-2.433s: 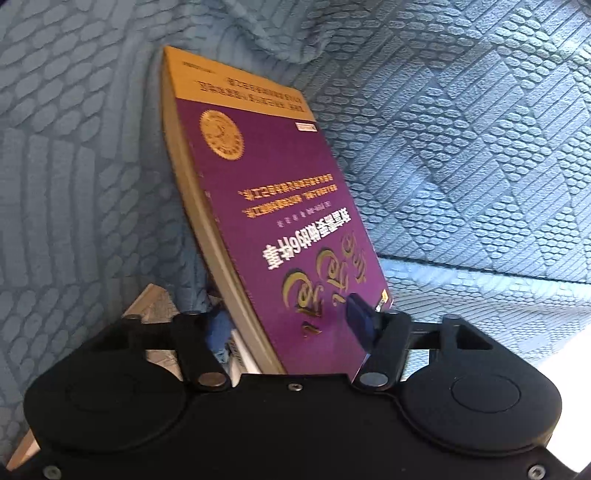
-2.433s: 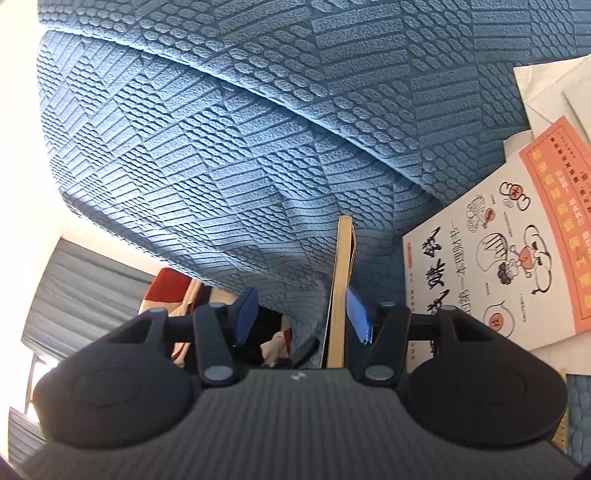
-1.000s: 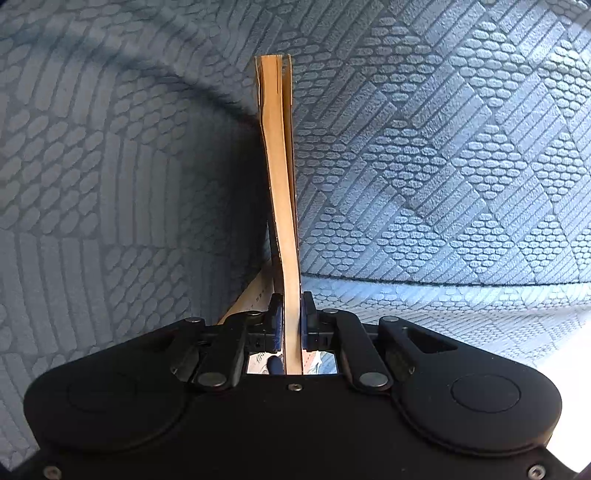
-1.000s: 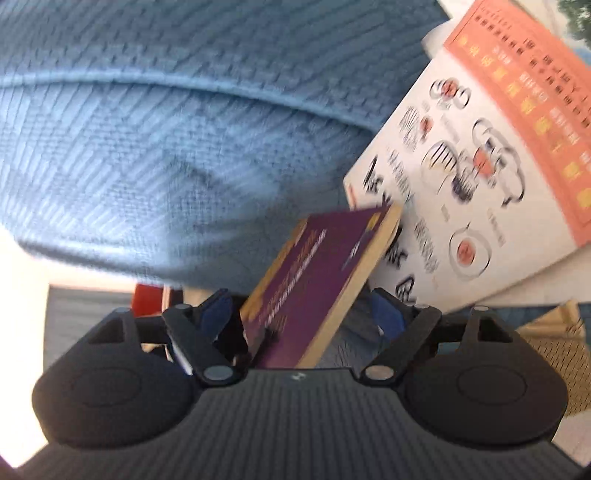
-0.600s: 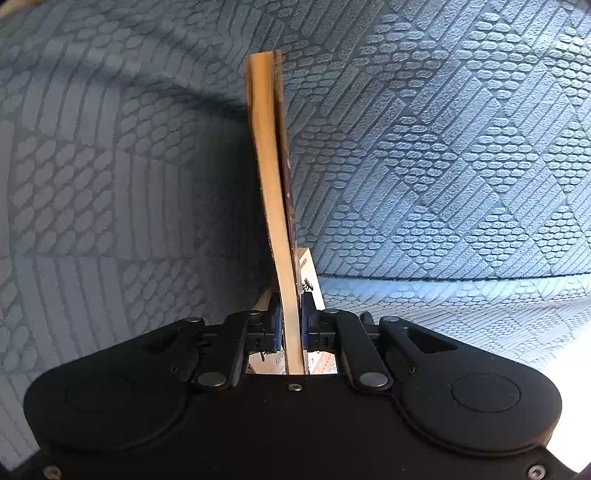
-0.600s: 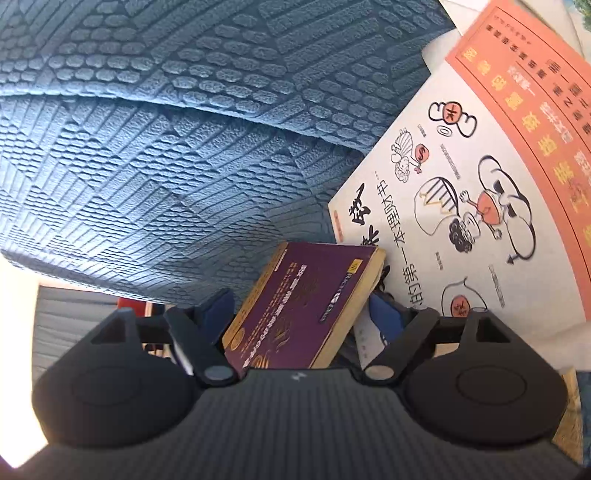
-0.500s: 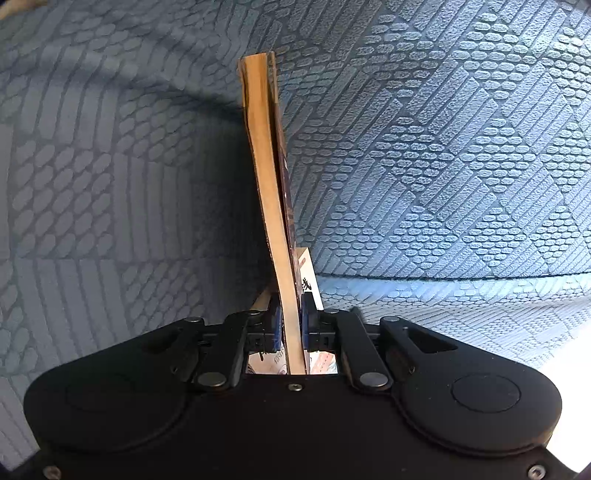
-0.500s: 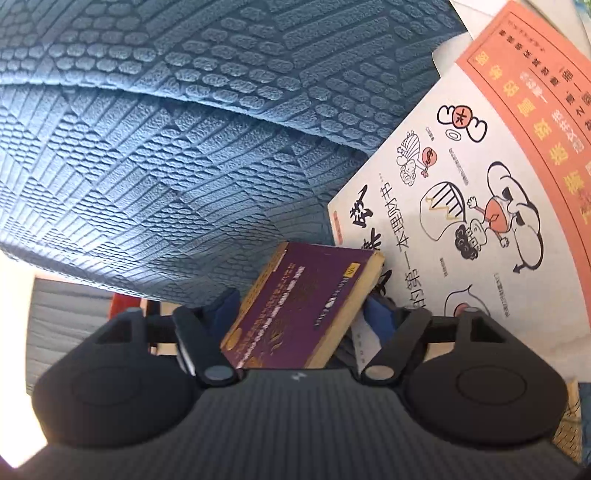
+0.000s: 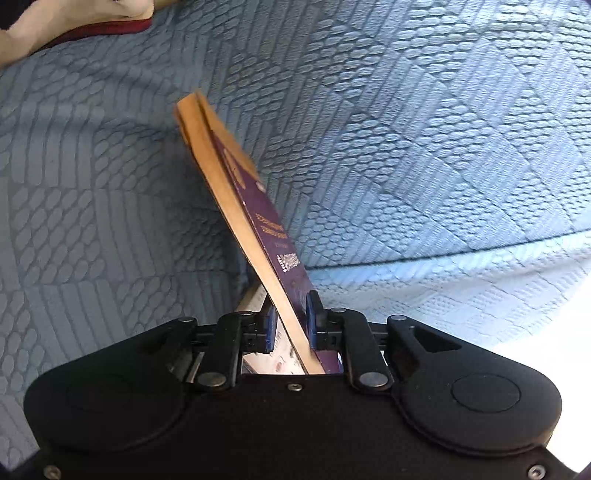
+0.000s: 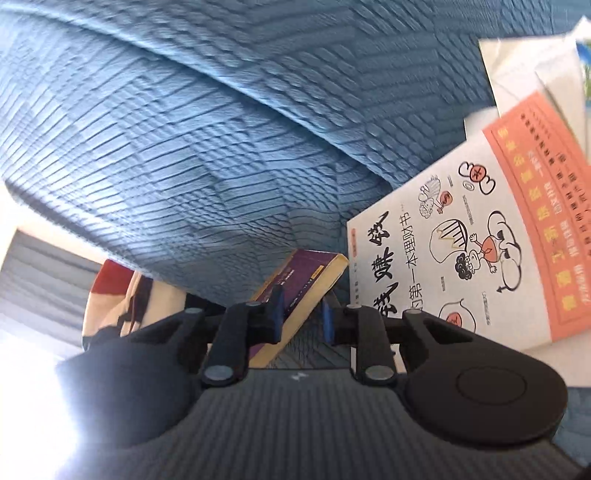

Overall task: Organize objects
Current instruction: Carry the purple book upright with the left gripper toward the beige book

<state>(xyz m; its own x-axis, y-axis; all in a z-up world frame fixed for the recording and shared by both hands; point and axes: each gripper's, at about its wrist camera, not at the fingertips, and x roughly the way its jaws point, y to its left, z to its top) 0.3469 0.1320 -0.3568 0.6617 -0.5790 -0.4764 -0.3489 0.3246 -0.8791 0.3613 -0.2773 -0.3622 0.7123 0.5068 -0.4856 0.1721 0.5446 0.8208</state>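
A purple book with yellowed pages [image 9: 236, 192] sticks out between the fingers of my left gripper [image 9: 290, 325], tilted up and to the left over the blue quilted cover. The left jaws have a gap on the left side of the book, so they are loosening. In the right wrist view the same purple book [image 10: 299, 291] lies between the fingers of my right gripper [image 10: 303, 317], whose jaws are narrow around it; contact is unclear.
A white book with cartoons and an orange band [image 10: 480, 251] lies on the blue cover [image 10: 221, 147] to the right, with white papers [image 10: 535, 74] beyond it. Red and cream cloth [image 9: 74, 18] shows at the far left.
The left gripper's jaws have opened a little and the book now leans left instead of standing edge-on. The right gripper's jaws have narrowed around the book, and the right view has shifted.
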